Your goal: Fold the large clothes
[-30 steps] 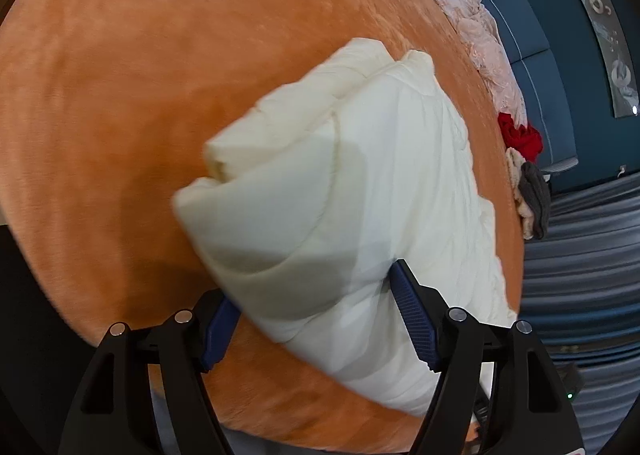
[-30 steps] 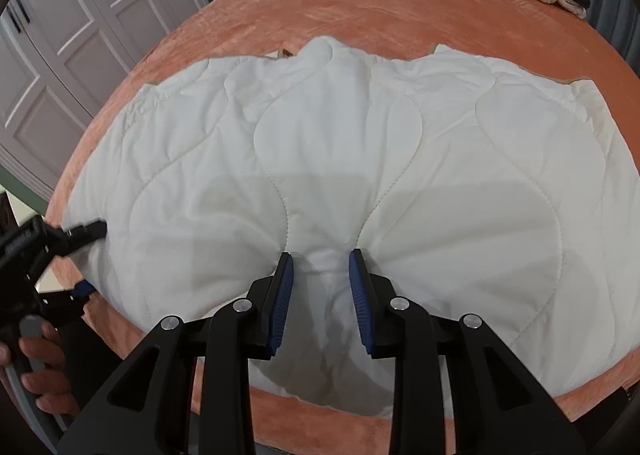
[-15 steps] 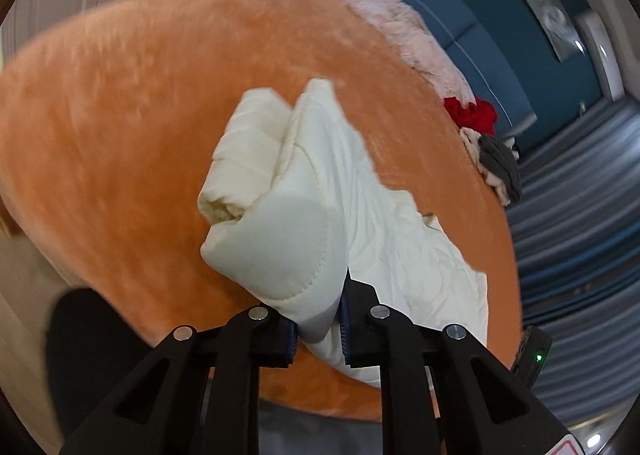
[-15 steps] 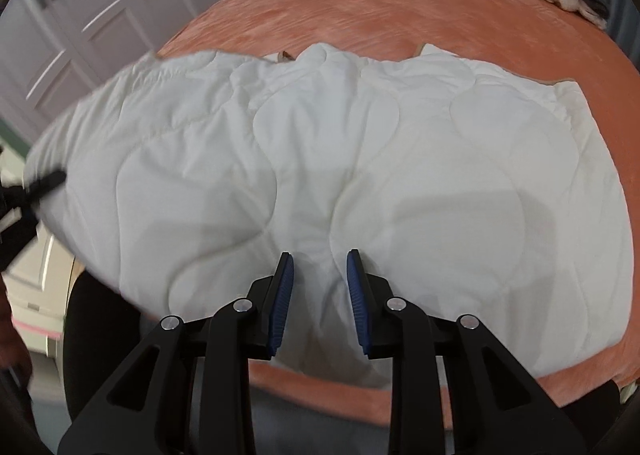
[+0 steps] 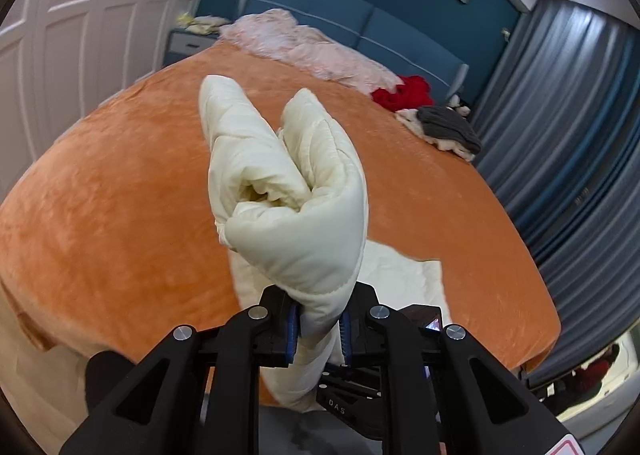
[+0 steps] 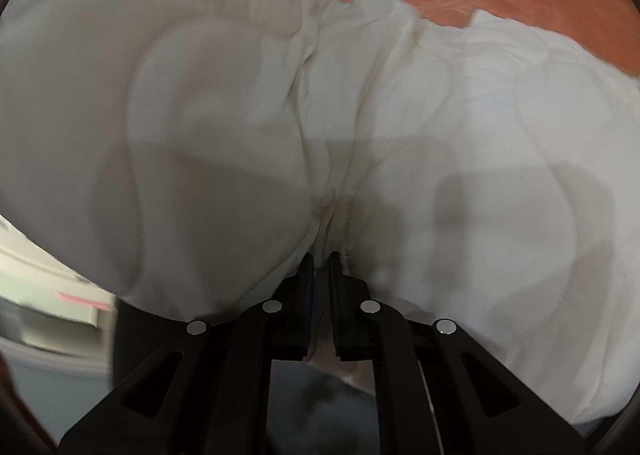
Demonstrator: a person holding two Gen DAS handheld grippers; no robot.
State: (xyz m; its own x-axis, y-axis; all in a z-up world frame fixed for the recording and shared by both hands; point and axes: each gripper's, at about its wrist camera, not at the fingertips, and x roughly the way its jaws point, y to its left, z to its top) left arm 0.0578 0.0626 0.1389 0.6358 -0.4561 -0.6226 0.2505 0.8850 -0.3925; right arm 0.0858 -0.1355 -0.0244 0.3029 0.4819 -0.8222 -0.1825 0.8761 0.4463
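Observation:
A large cream quilted garment [image 5: 288,191] lies on the orange bed cover [image 5: 112,207]. My left gripper [image 5: 319,329] is shut on a bunched edge of it and holds it raised, the fold standing up in front of the camera. In the right wrist view the same garment [image 6: 460,159] fills almost the whole frame. My right gripper [image 6: 320,267] is shut on its near edge, where the fabric gathers into a crease. The part lifted by the left gripper hangs over the left of that view.
A pink fabric pile [image 5: 308,47], a red item [image 5: 404,93] and grey and white clothes [image 5: 444,127] lie at the bed's far side by the blue headboard [image 5: 360,27]. White wardrobe doors [image 5: 72,27] stand left, blue curtains [image 5: 568,135] right.
My left gripper closed on the garment's edge and lifted it up and over the bed. My right gripper closed on the near edge. The garment's left part rose off the cover.

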